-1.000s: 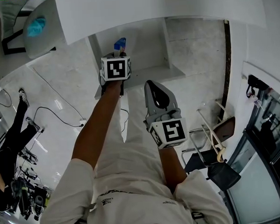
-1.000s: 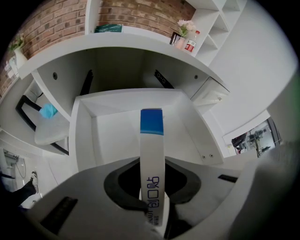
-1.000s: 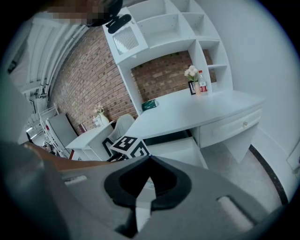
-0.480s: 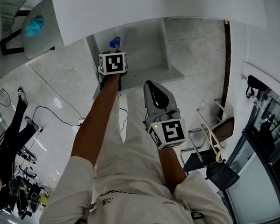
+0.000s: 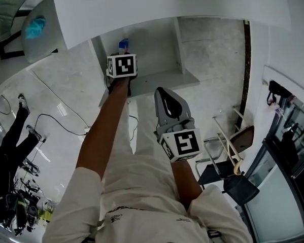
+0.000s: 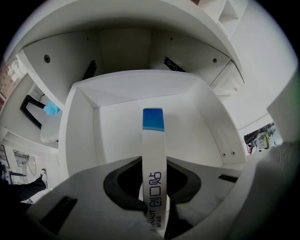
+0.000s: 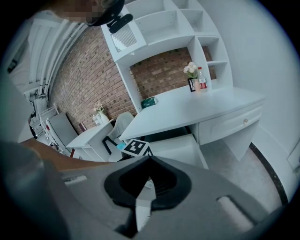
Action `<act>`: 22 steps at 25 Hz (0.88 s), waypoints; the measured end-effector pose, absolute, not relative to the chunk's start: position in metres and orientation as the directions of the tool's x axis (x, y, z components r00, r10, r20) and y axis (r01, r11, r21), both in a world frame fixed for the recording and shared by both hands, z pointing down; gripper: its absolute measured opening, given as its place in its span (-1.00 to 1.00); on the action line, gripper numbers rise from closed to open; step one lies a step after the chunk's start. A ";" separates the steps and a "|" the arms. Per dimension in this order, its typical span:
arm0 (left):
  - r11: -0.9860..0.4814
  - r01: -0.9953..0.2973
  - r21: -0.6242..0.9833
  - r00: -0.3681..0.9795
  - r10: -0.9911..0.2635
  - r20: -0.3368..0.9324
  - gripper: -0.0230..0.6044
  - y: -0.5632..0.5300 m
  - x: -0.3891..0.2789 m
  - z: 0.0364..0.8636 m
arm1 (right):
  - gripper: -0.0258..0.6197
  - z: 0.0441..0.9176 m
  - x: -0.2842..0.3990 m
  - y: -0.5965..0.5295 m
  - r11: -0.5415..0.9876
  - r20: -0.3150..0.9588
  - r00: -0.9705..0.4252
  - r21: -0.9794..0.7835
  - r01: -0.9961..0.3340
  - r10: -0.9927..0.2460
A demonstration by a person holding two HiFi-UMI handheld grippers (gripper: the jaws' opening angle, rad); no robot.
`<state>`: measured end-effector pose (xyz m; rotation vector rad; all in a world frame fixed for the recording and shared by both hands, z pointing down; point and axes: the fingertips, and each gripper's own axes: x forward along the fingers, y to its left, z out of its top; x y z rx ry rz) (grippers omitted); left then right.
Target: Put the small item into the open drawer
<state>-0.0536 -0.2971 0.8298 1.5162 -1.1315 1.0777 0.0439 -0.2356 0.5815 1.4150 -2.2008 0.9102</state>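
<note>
L gripper (image 6: pixel 153 164): jaws clamped on the slim white pack w/ blue end (image 6: pixel 153 119). Grip is on its lower part, so most of it sticks out past the tips. Pack hangs over the open drawer (image 6: pixel 84 140), inside its walls; can't tell if it's touching the drawer bottom yet.

Risks, my guess: if let go from up here the pack could tip or bounce, maybe onto the front lip. W/ that long overhang it could also pivot in the jaws if the blue end knocks a wall.

L arm is stretched fwd, near straight, gripper pointing steeply down into the drawer under the white bench (image 5: pixel 161 11).

R gripper (image 7: pixel 149 161): jaws closed, nothing in them. It's held back nr the person's lap, angled down toward the drawer front, well apart from the pack.
</note>
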 end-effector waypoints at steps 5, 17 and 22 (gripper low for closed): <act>-0.149 -0.974 0.172 0.195 -0.158 0.968 -0.67 -0.297 -0.051 0.831 | -0.92 0.580 0.045 -0.235 0.288 0.612 -0.428 -0.319 -0.903 -0.665; -0.147 -0.965 0.218 0.243 -0.183 0.953 -0.49 -0.303 -0.047 0.816 | -0.92 0.569 0.045 -0.238 0.298 0.602 -0.430 -0.312 -0.902 -0.673; -0.142 -0.962 0.232 0.258 -0.203 0.945 -0.49 -0.307 -0.047 0.799 | -0.92 0.558 0.044 -0.240 0.306 0.586 -0.430 -0.304 -0.902 -0.687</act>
